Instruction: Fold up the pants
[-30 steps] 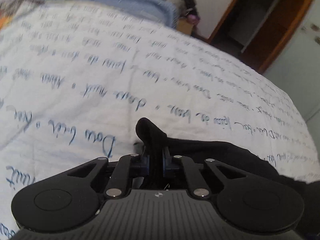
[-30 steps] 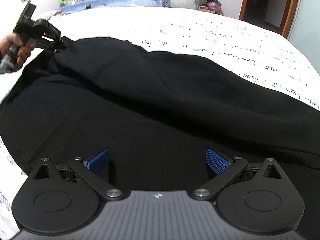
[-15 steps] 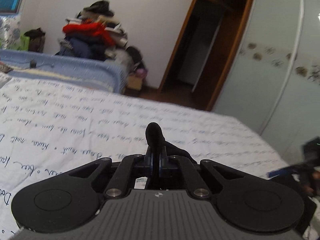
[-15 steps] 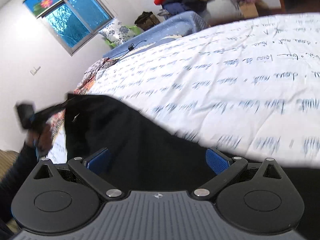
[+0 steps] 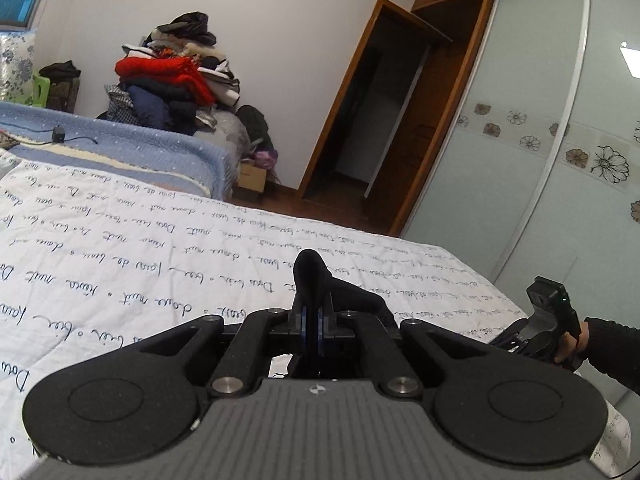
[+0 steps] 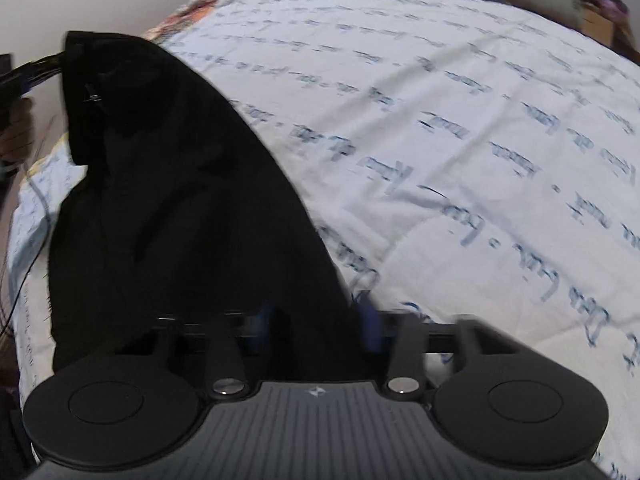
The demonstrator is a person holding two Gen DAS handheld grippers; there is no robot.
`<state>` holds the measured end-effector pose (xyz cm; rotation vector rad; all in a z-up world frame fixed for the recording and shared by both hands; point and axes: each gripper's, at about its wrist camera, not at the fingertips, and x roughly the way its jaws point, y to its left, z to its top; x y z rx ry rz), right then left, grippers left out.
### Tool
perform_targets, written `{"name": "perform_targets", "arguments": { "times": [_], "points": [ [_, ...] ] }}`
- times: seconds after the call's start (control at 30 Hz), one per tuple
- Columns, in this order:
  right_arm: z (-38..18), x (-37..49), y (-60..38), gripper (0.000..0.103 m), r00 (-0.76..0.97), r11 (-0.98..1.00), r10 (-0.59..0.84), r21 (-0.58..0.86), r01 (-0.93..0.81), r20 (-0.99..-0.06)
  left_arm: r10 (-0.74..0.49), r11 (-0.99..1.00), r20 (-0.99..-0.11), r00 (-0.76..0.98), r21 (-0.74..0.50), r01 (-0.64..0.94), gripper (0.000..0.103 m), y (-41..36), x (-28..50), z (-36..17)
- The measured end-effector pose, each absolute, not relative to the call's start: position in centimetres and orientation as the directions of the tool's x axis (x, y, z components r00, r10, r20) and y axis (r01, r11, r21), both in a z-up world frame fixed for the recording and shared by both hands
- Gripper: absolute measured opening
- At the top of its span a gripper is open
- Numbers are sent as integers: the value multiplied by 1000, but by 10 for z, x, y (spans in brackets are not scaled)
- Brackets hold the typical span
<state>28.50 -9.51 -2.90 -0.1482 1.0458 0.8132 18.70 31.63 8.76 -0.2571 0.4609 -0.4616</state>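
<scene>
Pants (image 6: 180, 208) (black) stretched between both pinching hand-held grippers over bed (image 6: 460, 140).

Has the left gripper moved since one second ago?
Yes. The left gripper, shut on the pants, tilted upward: the wardrobe and clothes pile now show above the bed.

Left tool (image 5: 311, 326) clamped – right tool (image 6: 316, 326) closing

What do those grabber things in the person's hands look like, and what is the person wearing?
Each grabber is black, with a ribbed grey back, two round black discs, silver bolts and a small white logo. The left gripper and the right gripper both have blue pads on their fingers. Seen from the left one, the right one has a tiny green light, and the person's sleeve is black.
</scene>
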Motion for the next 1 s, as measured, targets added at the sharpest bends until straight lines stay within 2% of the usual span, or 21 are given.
{"name": "perform_targets", "arguments": {
  "times": [0.03,0.13,0.23,0.33,0.47,0.57,0.63,0.67,0.73,0.77,0.8,0.87,0.9,1.0],
  "points": [
    [-26,283,-93,8,240,699,528,257,-668,-815,-478,867,-366,798,-343,362,4,317,187,86],
    [-28,278,-85,5,227,686,509,232,-689,-831,-475,862,-357,804,-371,345,4,322,186,86],
    [-14,267,-84,4,277,701,486,180,-690,-829,-484,850,-340,806,-400,342,4,329,178,87],
    [22,234,-85,4,316,670,555,188,-718,-769,-506,831,-317,802,-427,356,4,338,157,89],
    [44,157,-82,4,240,573,646,253,-779,-724,-526,799,-298,796,-493,344,5,358,109,72],
    [12,108,-79,4,194,577,627,282,-767,-755,-499,785,-378,780,-578,223,14,377,82,27],
    [-14,96,-79,4,197,617,595,285,-734,-779,-477,776,-432,765,-616,135,27,388,70,-1],
    [-23,95,-79,4,209,637,585,284,-717,-784,-471,764,-446,761,-638,99,29,393,64,-11],
    [-32,95,-77,4,237,661,586,288,-693,-775,-449,748,-495,744,-663,10,43,404,54,-23],
    [-35,97,-75,4,253,672,586,287,-682,-770,-427,741,-531,732,-670,-54,54,410,49,-26],
    [-35,97,-72,4,270,681,578,273,-679,-770,-408,729,-550,729,-677,-103,60,416,42,-28],
    [-34,92,-68,4,293,686,572,252,-682,-766,-410,697,-536,738,-706,-126,63,430,28,-26],
    [-33,89,-68,4,303,689,574,250,-680,-760,-423,680,-532,734,-721,-131,68,435,21,-24],
    [-26,78,-75,4,316,689,583,250,-680,-748,-403,673,-495,770,-730,-117,70,445,-5,-8]
  ]
}}
